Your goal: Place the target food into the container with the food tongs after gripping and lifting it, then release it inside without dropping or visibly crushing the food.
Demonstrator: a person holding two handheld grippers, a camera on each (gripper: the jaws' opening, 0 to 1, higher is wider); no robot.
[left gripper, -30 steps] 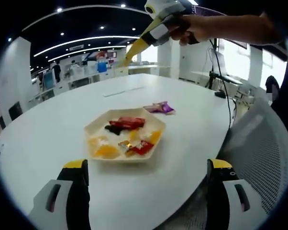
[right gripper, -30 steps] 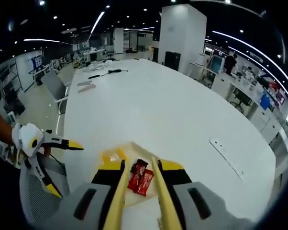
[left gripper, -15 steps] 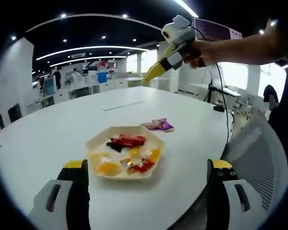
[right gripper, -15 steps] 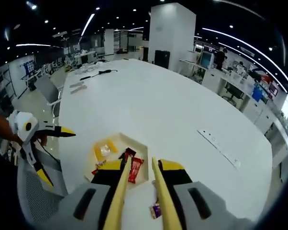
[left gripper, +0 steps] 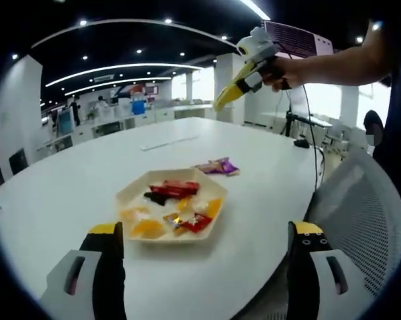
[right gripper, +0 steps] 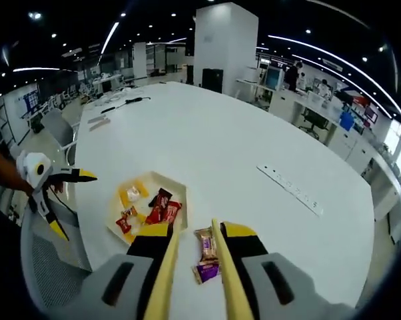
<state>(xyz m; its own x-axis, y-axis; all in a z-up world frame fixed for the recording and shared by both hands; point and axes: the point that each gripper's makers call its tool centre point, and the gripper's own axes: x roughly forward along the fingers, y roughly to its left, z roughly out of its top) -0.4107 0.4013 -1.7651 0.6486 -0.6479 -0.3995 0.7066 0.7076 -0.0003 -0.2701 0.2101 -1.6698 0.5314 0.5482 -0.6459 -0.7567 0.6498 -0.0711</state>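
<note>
Jaws wide on left gripper (left gripper: 200,267); tongs (right gripper: 194,267) seemingly empty above purple packets (right gripper: 207,257).

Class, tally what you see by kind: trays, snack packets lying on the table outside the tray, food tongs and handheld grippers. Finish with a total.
tray: 1
snack packets outside the tray: 2, one brown, one purple
food tongs: 1
grippers: 2, left gripper, right gripper
Total: 6
</note>
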